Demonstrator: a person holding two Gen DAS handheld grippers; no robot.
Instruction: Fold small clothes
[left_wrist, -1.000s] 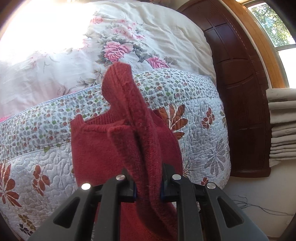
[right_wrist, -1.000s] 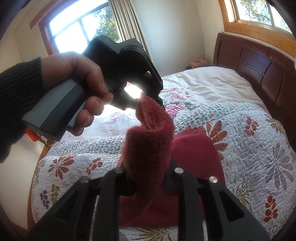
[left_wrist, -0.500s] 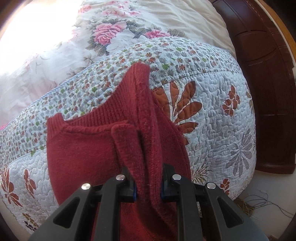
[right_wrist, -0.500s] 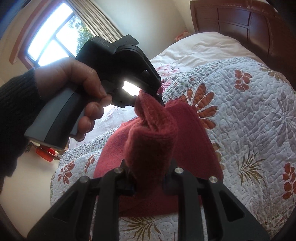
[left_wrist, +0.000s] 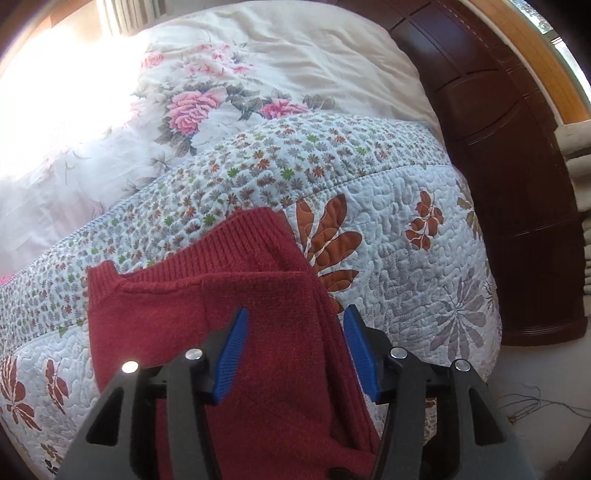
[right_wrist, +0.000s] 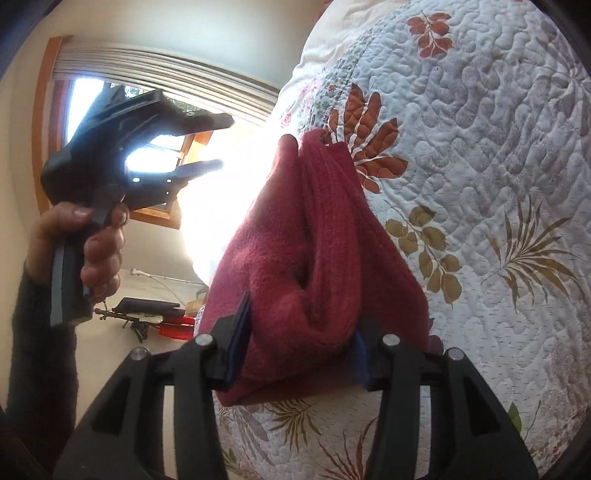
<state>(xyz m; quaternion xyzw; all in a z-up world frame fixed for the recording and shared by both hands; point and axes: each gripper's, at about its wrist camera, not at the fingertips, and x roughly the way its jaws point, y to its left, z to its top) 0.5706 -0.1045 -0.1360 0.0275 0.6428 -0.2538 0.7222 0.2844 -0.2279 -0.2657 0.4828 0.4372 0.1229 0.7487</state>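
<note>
A small dark red knit sweater (left_wrist: 229, 306) lies on the floral quilt (left_wrist: 406, 266), its right side folded over the body. My left gripper (left_wrist: 299, 350) hovers just above it, open, blue pads (left_wrist: 234, 350) apart and holding nothing. In the right wrist view the sweater (right_wrist: 314, 240) bunches up in a soft ridge between the spread fingers of my right gripper (right_wrist: 301, 343), which is open; the cloth still touches both pads. The left gripper (right_wrist: 221, 142) shows there too, lifted off to the left with its jaws apart, held by a hand (right_wrist: 99, 243).
The quilt (right_wrist: 480, 147) covers the bed's end, with a rose-print duvet (left_wrist: 221, 92) behind it. A dark wooden headboard (left_wrist: 517, 184) stands to the right, and stacked cream cloth (left_wrist: 580, 166) beyond. Cables (left_wrist: 535, 402) and a red object (right_wrist: 177, 325) lie on the floor.
Both grippers have opened and let go of the red sweater. The raised fold has dropped flat onto the garment, and the left gripper has drawn away from the right one.
</note>
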